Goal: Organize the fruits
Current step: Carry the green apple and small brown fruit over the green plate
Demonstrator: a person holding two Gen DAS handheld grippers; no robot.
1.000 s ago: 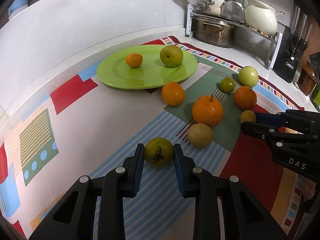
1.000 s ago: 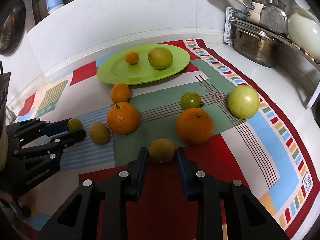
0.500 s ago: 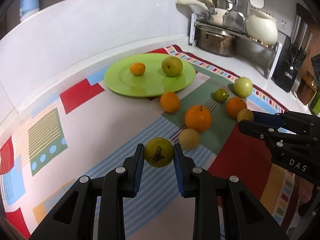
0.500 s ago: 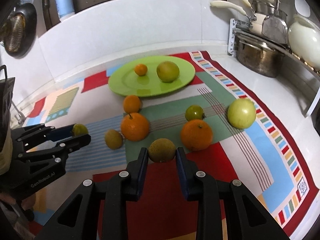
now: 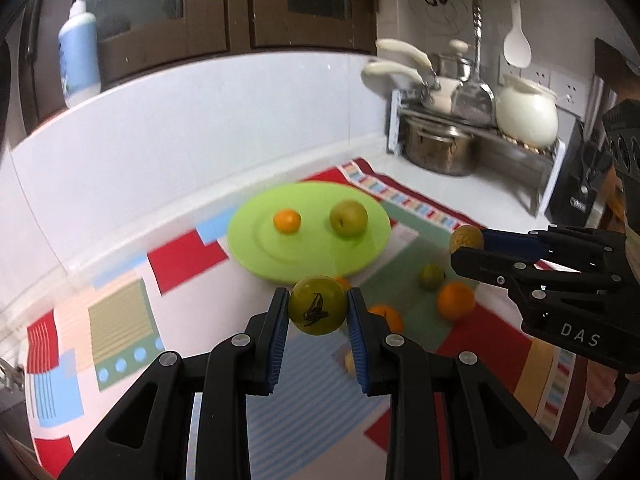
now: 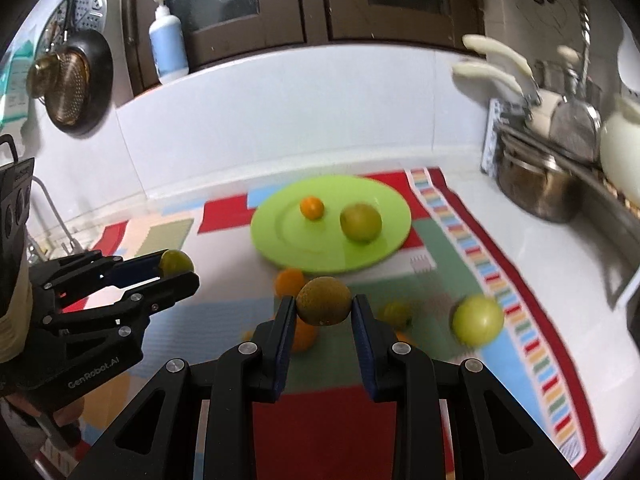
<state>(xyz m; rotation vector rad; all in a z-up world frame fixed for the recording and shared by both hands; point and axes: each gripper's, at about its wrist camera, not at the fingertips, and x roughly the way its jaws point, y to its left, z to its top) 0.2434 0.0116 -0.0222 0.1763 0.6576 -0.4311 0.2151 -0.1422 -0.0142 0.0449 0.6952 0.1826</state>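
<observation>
Both grippers carry fruit above the mat
Left gripper (image 5: 318,312) clenches a marked green fruit (image 5: 318,310); right gripper (image 6: 323,312) clenches a brownish fruit (image 6: 323,301), near the green plate (image 6: 288,240).

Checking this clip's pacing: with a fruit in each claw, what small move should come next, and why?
Probably carry both forward over the round lime-green plate: the left claw grips a green marked fruit, the right claw a brownish-green fruit, both lifted clear.

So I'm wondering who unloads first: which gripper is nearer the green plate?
Too close to call. Left gripper holds a green fruit before the green plate's near rim; right gripper, holding a brownish fruit, stands similarly short.
</observation>
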